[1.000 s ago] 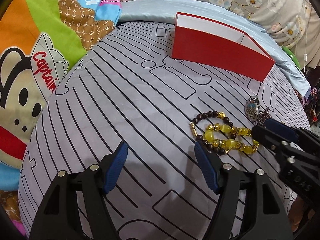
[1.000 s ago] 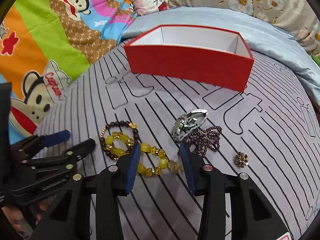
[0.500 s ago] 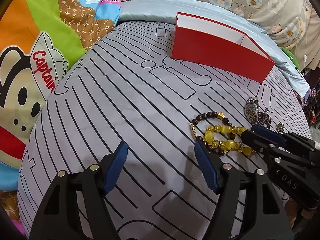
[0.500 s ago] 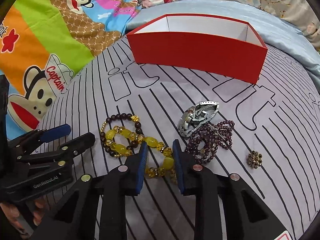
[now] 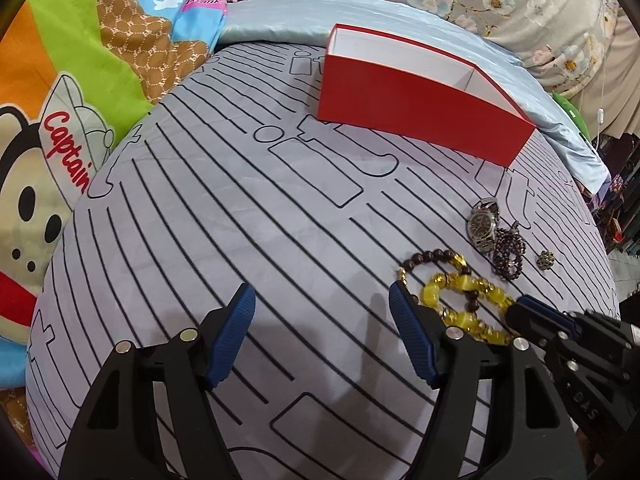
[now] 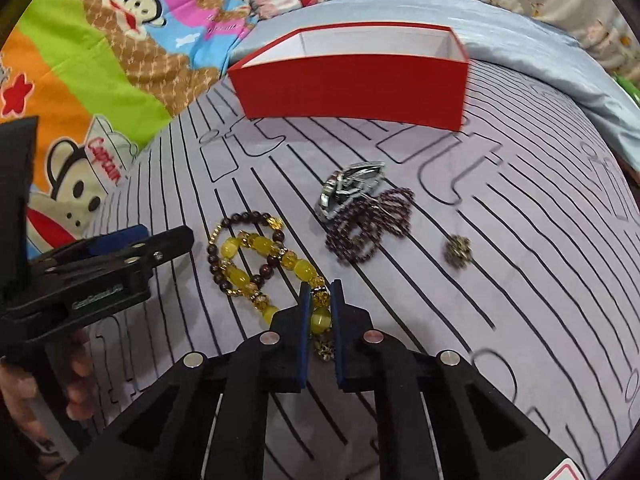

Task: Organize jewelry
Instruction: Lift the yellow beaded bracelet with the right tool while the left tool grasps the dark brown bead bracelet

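Observation:
A yellow bead bracelet (image 6: 260,266) lies on the grey striped sheet, tangled with a dark brown bead bracelet (image 6: 240,220). My right gripper (image 6: 320,300) is shut on the near end of the yellow bracelet (image 5: 464,300). A silver watch (image 6: 352,188), a purple bead string (image 6: 372,224) and a small brooch (image 6: 458,250) lie to the right. The open red box (image 6: 352,84) stands behind them. My left gripper (image 5: 322,312) is open and empty, left of the bracelets.
The red box (image 5: 416,116) has white inner walls. A cartoon-print quilt (image 5: 60,92) lies to the left, a pale blue sheet (image 5: 280,16) and floral cushions behind. The watch (image 5: 482,224) and brooch (image 5: 546,260) lie near the sheet's right edge.
My right gripper has closed from open onto the yellow bracelet's near end. My left gripper has stayed open and nearly still.

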The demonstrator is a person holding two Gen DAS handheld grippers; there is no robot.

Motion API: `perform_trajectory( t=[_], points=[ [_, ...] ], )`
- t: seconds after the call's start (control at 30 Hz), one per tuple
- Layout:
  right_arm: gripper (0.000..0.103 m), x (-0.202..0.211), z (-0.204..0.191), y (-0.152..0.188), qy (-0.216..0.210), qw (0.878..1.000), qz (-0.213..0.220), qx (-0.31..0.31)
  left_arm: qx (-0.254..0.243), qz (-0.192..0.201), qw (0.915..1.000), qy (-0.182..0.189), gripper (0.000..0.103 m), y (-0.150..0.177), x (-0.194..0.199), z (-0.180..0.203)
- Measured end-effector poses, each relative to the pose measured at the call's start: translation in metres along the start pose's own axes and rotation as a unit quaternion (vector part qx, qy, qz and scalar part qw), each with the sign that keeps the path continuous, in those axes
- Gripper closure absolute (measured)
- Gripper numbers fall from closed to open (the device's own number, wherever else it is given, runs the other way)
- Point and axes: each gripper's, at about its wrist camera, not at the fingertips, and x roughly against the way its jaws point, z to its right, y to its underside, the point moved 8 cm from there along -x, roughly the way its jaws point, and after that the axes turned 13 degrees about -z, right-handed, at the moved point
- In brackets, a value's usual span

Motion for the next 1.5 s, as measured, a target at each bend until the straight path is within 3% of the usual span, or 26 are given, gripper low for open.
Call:
perform_trajectory(
  t=[0.2,0.37,0.53,0.67,0.8,0.87,1.2,1.5],
  points=[
    [0.094,0.024,0.007,0.016,-0.025,0.999,0.004,-0.020,-0.021,-0.003,0.9997,0.016,0.037,-0.002,-0.001,0.022],
    [0.094,0.022,0.011,0.040,-0.023,0.999,-0.021,-0.027,-0.047,-0.012,0.9981,0.038,0.037,0.006,-0.004,0.048],
    [0.094,0.017,0.015,0.052,-0.025,0.998,-0.028,-0.040,-0.083,-0.011,0.9959,0.034,0.043,0.014,-0.007,0.070],
    [0.094,0.017,0.015,0.054,-0.022,0.999,-0.028,-0.038,-0.101,-0.012,0.9942,0.033,0.058,0.018,-0.006,0.077],
    [0.094,0.017,0.015,0.053,-0.024,0.999,-0.028,-0.040,-0.104,-0.011,0.9938,0.037,0.086,0.021,-0.005,0.077],
    [0.094,0.018,0.015,0.050,-0.030,0.998,-0.027,-0.042,-0.107,-0.012,0.9933,0.044,0.093,0.023,-0.005,0.078],
    [0.094,0.068,0.019,0.026,-0.038,0.997,0.038,-0.054,-0.100,-0.013,0.9943,0.034,0.096,0.022,-0.004,0.073],
    [0.094,0.042,0.035,0.059,-0.017,0.998,-0.013,-0.065,-0.072,-0.015,0.9970,0.024,0.096,0.023,-0.001,0.053]
  ],
)
